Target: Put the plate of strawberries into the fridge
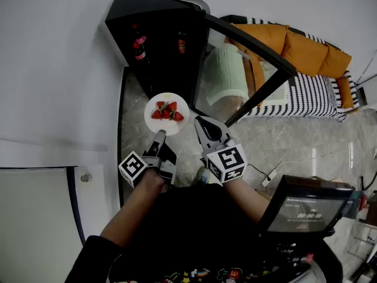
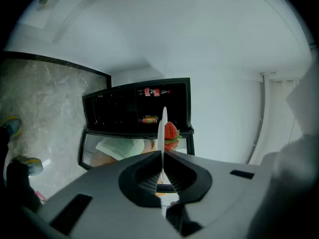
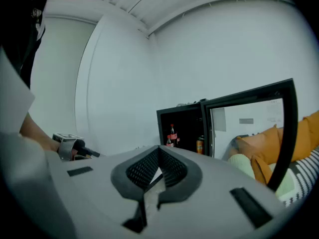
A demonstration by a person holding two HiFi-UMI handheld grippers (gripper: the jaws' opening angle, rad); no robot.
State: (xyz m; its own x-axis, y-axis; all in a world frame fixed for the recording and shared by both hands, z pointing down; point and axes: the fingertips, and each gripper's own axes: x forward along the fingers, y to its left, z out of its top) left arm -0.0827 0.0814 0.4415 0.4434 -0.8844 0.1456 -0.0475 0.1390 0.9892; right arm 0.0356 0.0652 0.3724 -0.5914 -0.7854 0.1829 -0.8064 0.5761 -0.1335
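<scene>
A white plate (image 1: 166, 114) with several red strawberries (image 1: 167, 112) hangs in front of the open black fridge (image 1: 154, 37). My left gripper (image 1: 160, 135) is shut on the plate's near rim. In the left gripper view the plate (image 2: 163, 126) stands edge-on between the jaws of the left gripper (image 2: 163, 154), with strawberries (image 2: 171, 135) on its right side and the fridge (image 2: 124, 111) behind. Just right of the plate, my right gripper (image 1: 199, 121) is shut and holds nothing. In its own view the right gripper (image 3: 158, 151) faces the fridge (image 3: 182, 126).
The fridge's glass door (image 1: 253, 49) is swung open to the right. Red-labelled bottles (image 1: 139, 47) and a can (image 3: 200, 144) stand on the fridge shelves. A striped sofa with orange cushions (image 1: 300, 49) is beyond the door. A dark screen (image 1: 306, 208) sits at the lower right.
</scene>
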